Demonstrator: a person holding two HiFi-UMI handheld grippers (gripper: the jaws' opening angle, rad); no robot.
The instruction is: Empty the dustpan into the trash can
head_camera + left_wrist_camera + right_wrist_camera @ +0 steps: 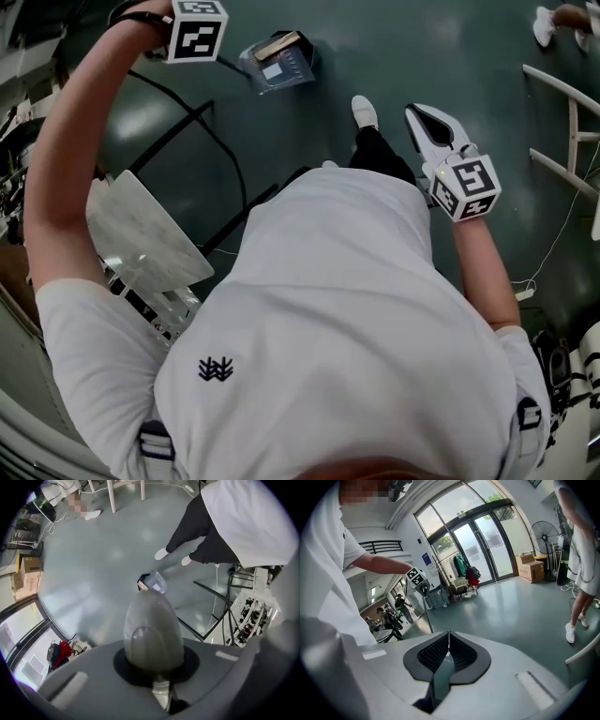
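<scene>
The left hand-held gripper [197,30] is raised high on an outstretched arm and aimed down at the dark green floor [103,559]. In the left gripper view a grey egg-shaped plastic piece [152,625] with an arched recess fills the black opening where the jaws sit. The jaws are closed round it and no gap shows. Whether this piece belongs to the dustpan cannot be told.

Just past its rounded tip, well below on the floor, stands a small translucent grey trash can [153,581] with a darker strip at one edge. It is near the person's white shoe [161,553].

The right hand-held gripper [448,639] is held low at the person's other side, well apart from the trash can. Its ribbed black pads [433,653] meet at the tips with nothing between them.

Under the left arm, a pale marbled slab [141,230] rests on a black metal frame [173,131].
</scene>
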